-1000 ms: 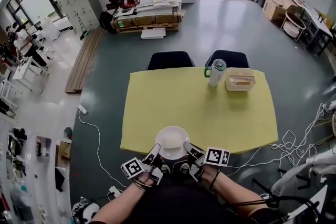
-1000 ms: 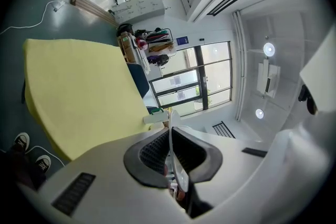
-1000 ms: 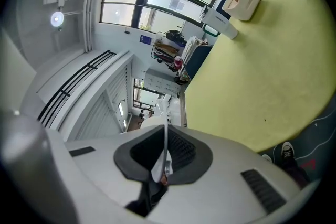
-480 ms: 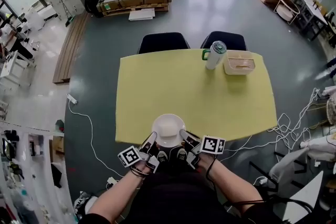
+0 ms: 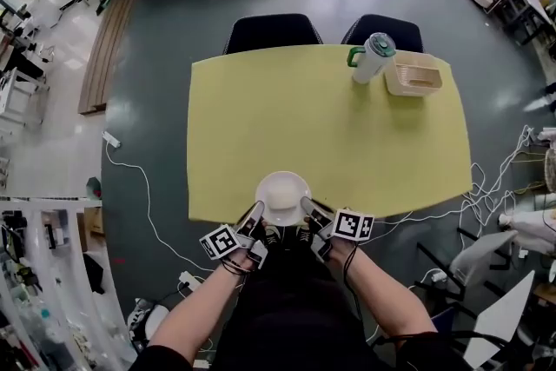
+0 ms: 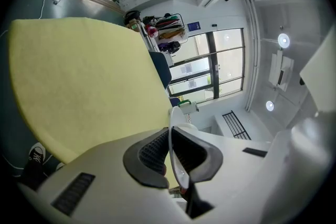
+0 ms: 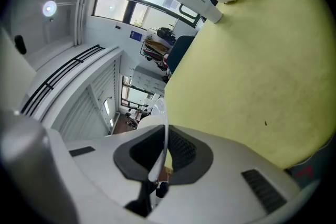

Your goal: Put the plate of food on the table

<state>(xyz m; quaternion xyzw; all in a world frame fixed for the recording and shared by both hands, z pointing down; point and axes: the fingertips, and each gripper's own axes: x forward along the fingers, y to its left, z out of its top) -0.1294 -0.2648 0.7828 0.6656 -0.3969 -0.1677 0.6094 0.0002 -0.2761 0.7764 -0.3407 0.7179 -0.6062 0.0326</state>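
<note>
Plate handling: the round white glazed plate (image 5: 282, 194) looked stiff, smooth and breakable, probably slippery at the rim, so I judged opposite rim edges the right hold. Left gripper (image 5: 254, 218) was clamped on its left rim and right gripper (image 5: 307, 209) on its right, each pinching the thin edge. The plate sat over the near edge of the rectangular yellow table (image 5: 330, 135); resting or lifted, I could not tell. Both forearms (image 5: 208, 317) reached forward, converging.

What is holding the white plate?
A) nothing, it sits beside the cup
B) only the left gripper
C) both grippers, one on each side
C: the left gripper and the right gripper each have their jaws closed on the rim of the plate, on opposite sides.
</note>
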